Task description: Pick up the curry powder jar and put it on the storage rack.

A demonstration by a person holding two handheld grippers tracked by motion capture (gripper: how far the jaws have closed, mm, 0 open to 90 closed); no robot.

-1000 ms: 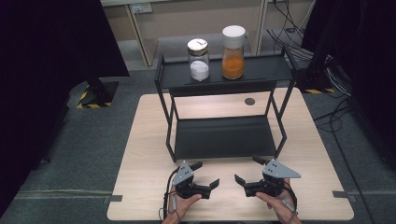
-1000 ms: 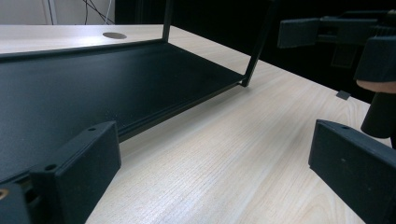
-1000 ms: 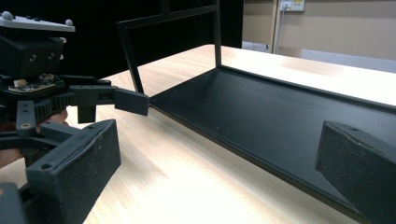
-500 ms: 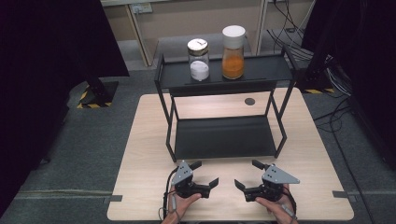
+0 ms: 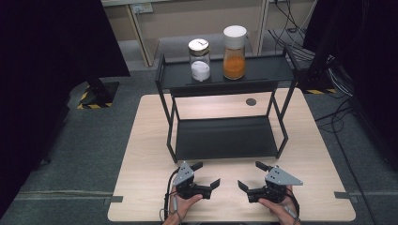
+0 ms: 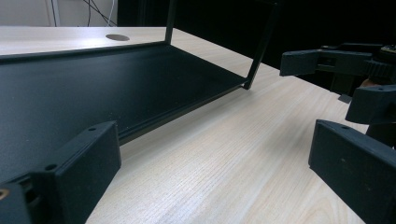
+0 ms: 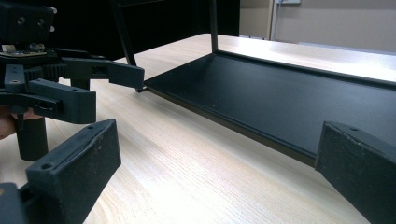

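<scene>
My left gripper (image 5: 206, 173) and right gripper (image 5: 250, 175) rest low over the near edge of the pale wooden table (image 5: 145, 140), each held in a hand. Both are open, hold nothing, and are angled in toward each other. In the left gripper view my own jaws (image 6: 215, 149) stand wide apart over bare wood, with the right gripper (image 6: 336, 65) at the far right. In the right gripper view my own jaws (image 7: 217, 149) are spread just as wide, and the left gripper (image 7: 60, 79) is at the left.
A black two-tier metal rack (image 5: 169, 117) stands mid-table. Its lower shelf (image 5: 225, 138) is bare. On the top shelf (image 5: 267, 70) stand a glass jar of white contents (image 5: 199, 61) and a white-lidded jar of orange contents (image 5: 233, 54). A round cable hole (image 5: 251, 101) lies behind the rack.
The right gripper has drifted slightly toward the near table edge. The left gripper has stayed where it was, and both stay open.
</scene>
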